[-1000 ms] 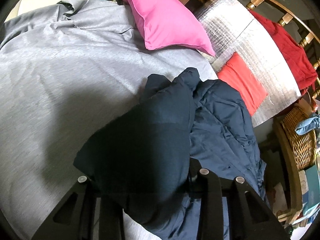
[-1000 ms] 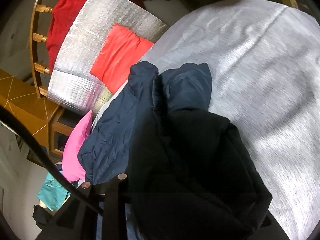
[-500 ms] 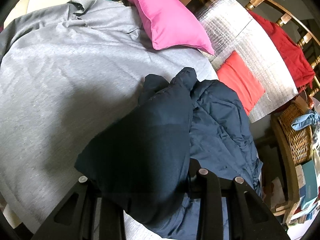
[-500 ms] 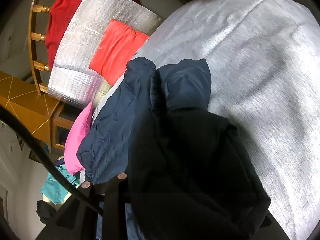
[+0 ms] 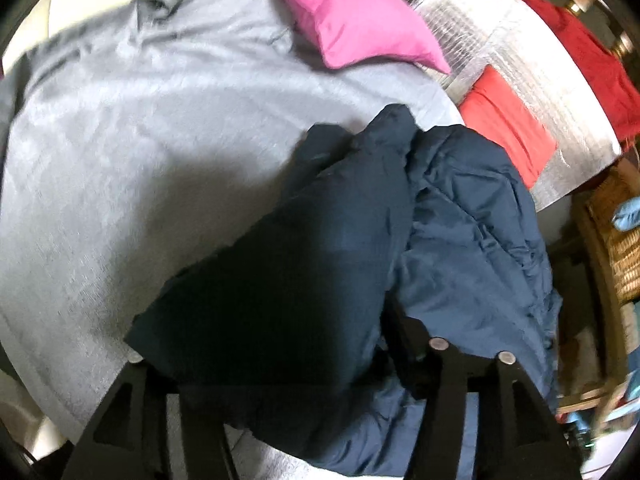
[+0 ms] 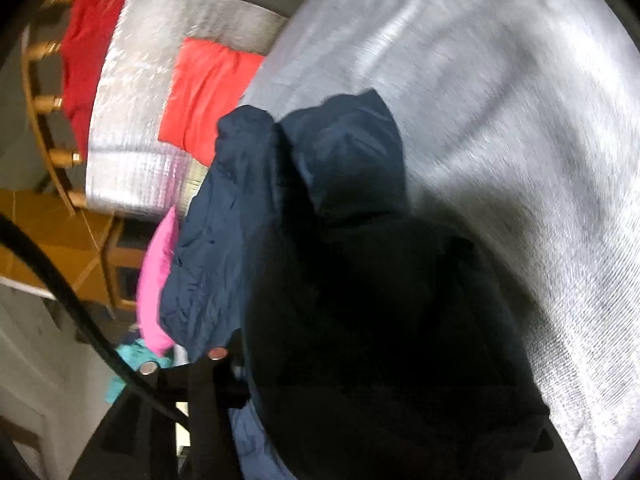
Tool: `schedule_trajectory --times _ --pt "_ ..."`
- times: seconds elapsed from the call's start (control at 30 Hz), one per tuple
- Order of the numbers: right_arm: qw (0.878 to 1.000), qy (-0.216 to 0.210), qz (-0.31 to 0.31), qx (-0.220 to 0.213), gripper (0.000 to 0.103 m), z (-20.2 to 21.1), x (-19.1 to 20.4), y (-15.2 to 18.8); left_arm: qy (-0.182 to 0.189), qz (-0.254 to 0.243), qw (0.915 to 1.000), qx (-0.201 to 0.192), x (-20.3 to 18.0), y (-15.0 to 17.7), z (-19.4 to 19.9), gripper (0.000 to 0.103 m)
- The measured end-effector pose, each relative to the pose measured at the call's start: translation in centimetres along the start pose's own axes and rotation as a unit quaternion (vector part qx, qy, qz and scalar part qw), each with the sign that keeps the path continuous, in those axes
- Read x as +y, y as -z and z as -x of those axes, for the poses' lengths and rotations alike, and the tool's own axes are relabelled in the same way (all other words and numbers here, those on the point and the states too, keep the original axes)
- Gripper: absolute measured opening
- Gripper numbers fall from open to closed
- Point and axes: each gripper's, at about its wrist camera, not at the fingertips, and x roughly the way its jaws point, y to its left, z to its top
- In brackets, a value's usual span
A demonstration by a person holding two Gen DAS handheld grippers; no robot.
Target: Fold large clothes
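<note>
Both tools, left tool and right tool, are opening, letting go of the navy jacket still between their jaws; we have laid the fold down near the bed's edge beside the silver mat.

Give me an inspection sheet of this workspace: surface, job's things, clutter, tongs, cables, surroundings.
Surface: grey bed sheet, wrinkled near its far edge.
Job's things: navy padded jacket, bunched at the bed's edge, one flap draped over both tongs.
Clutter: pink pillow on the sheet; red cushion on a silver foil mat; teal cloth.
Tongs: left tongs and right tongs both opening, jacket fabric between them; fingertips hidden.
Cables: one black cable beside the right tongs.
Surroundings: wooden railing with red cloth; wicker basket.
</note>
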Motion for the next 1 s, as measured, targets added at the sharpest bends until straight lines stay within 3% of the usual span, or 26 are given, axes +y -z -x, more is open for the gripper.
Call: schedule_trajectory --times 0.1,0.2,0.3,0.43,0.5,0.57,0.67,0.73,0.9,1.0 --pt "0.999 -0.027 -0.038 0.029 0.069 1.1 -1.1 -1.1 0.033 0.033 0.9980 0.044 1.9 -1.0 0.1 0.068" --pt "0.997 -0.051 -0.039 0.042 0.069 3.2 -1.8 -2.4 0.058 0.040 0.9951 0.070 3.3 -1.6 0.8 0.068" --pt "0.997 -0.058 -0.004 0.059 0.069 5.2 -1.7 -3.5 0.064 0.011 0.9953 0.072 3.8 -2.0 2.2 0.068" --pt "0.997 -0.028 0.065 0.034 0.069 8.8 -1.1 -4.3 0.065 -0.023 0.9949 0.073 4.0 -2.4 3.6 0.068" --pt "0.996 -0.029 0.082 0.014 0.069 10.4 -1.0 -4.7 0.053 -0.034 0.9964 0.057 4.1 -2.8 4.5 0.068" --pt "0.994 -0.023 0.103 -0.003 0.069 11.1 -0.6 -4.9 0.029 -0.047 0.9983 0.016 4.1 -3.6 6.0 0.068" --pt "0.994 -0.005 0.113 -0.003 0.069 10.2 -0.3 -4.8 -0.001 -0.062 0.9962 -0.060 3.8 -4.8 8.0 0.078" --pt "0.992 0.006 0.123 0.001 0.069 9.3 0.1 -4.8 0.008 -0.062 0.9954 -0.073 3.6 -5.0 7.7 0.082" --pt "0.986 0.061 0.155 0.000 0.069 5.6 1.6 -4.3 -0.001 -0.069 0.9973 -0.023 2.5 -4.8 2.6 0.082" --pt "0.981 0.095 0.168 0.003 0.064 3.5 1.6 -4.0 -0.032 -0.066 0.9973 0.010 2.6 -4.2 -0.1 0.082"
